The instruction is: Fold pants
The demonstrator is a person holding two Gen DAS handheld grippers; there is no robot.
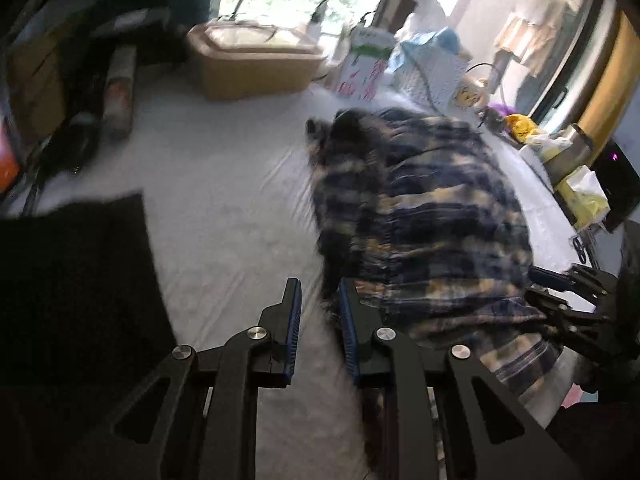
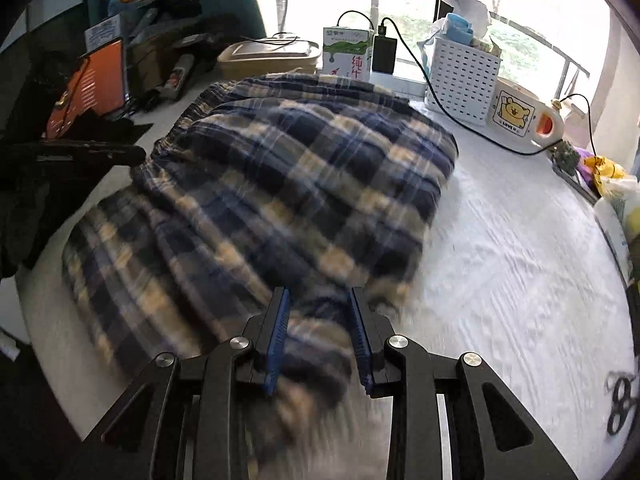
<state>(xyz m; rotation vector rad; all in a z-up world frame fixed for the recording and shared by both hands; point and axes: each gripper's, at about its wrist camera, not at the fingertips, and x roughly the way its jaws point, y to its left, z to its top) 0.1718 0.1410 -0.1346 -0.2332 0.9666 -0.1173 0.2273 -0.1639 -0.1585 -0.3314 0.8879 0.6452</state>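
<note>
The pants point(image 1: 420, 216) are blue, navy and cream plaid, lying bunched on a white cloth-covered table point(image 1: 224, 208). My left gripper point(image 1: 320, 288) is open at the pants' near left edge, with the cloth beside its right finger and nothing between the fingers. In the right wrist view the pants point(image 2: 288, 184) fill the middle, motion-blurred. My right gripper point(image 2: 320, 296) is open with the pants' near edge lying between and under its fingers. The right gripper also shows in the left wrist view point(image 1: 568, 296) at the pants' right edge.
A tan lidded box point(image 1: 256, 60), a milk carton point(image 2: 348, 54), a power bank point(image 2: 384, 54) with a cable, a white perforated basket point(image 2: 464, 76) and a bear-print container point(image 2: 516, 112) line the far edge by the window. Dark clutter point(image 1: 76, 128) is at the left, a black mat point(image 1: 76, 280) near left.
</note>
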